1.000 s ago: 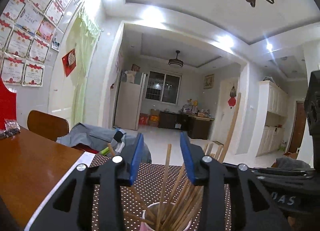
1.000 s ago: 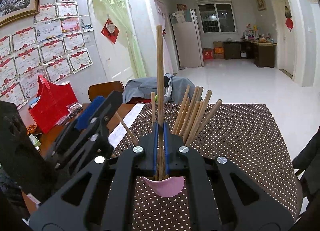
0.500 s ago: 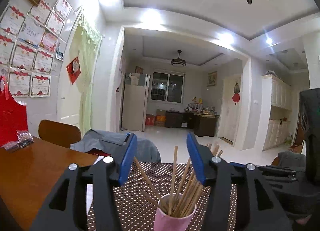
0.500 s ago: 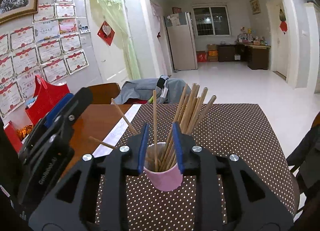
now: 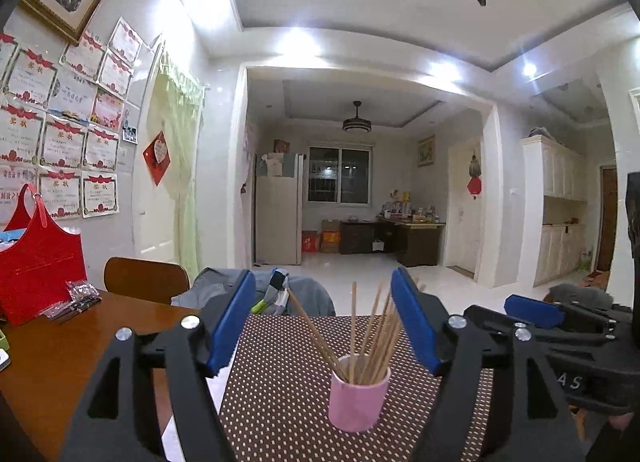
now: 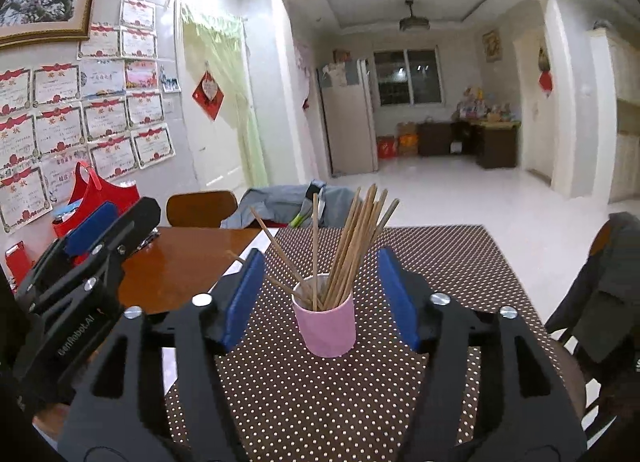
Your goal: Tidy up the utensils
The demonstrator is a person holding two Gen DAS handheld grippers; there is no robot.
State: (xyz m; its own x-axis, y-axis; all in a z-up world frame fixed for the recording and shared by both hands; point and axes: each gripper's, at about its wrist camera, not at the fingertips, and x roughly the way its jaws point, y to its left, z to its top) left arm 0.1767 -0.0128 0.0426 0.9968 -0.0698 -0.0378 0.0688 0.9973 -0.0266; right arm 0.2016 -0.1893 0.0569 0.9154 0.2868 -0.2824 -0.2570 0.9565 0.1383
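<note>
A pink cup stands upright on the brown dotted mat, holding several wooden chopsticks that fan out. It also shows in the right wrist view with its chopsticks. My left gripper is open and empty, drawn back from the cup. My right gripper is open and empty, its jaws wide on either side of the cup but short of it. The right gripper also shows at the side of the left wrist view, and the left gripper in the right wrist view.
The wooden table carries a red bag and small packets at the left. A chair with grey clothing stands at the far side. A dark jacket hangs on a chair at the right.
The right gripper let go of a chopstick into the cup and opened wide. Both grippers drew back from the cup, and the left one opened wider.
</note>
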